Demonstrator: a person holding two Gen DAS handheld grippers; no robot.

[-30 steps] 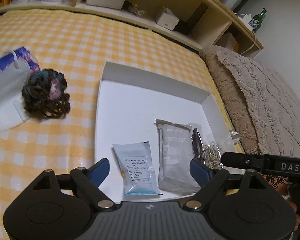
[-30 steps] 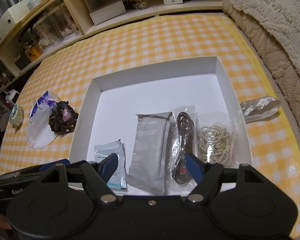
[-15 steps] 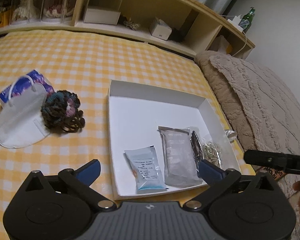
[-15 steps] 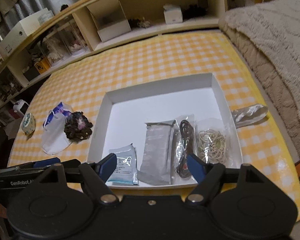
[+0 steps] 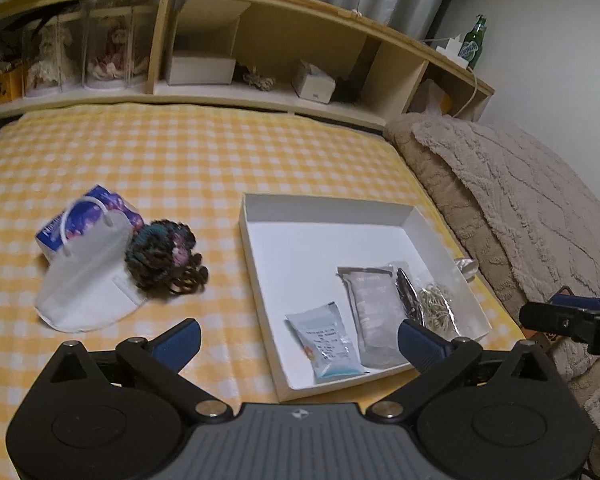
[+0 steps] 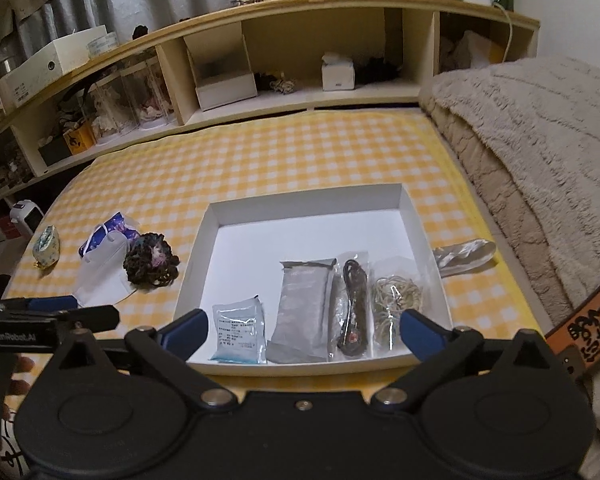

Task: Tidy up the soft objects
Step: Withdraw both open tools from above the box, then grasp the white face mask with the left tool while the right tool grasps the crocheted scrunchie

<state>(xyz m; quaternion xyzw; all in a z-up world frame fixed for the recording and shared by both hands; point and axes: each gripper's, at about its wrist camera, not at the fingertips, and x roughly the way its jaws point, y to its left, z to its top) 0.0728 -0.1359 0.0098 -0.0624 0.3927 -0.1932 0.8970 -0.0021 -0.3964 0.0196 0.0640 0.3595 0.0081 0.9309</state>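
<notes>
On the yellow checked cloth [image 5: 188, 160], left view, a knobbly dark yarn scrunchie [image 5: 162, 254] was seen against a smooth white mask [image 5: 88, 280]; the left gripper [image 5: 300, 338] was spread wide, empty. In the right view, flat crinkled packets, possibly foil [image 6: 306, 312], were lined up inside the white box [image 6: 300, 204]; the right gripper [image 6: 302, 330] was wide too.

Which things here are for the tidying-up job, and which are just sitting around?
For the job:
white box, with four packets in a row inside
face mask, out on the checked cover
dark woolly scrunchie, beside the mask
silver wrapper, outside the box

Just lying about:
green bottle on the shelf
beige blanket
small white box in the shelf
</notes>
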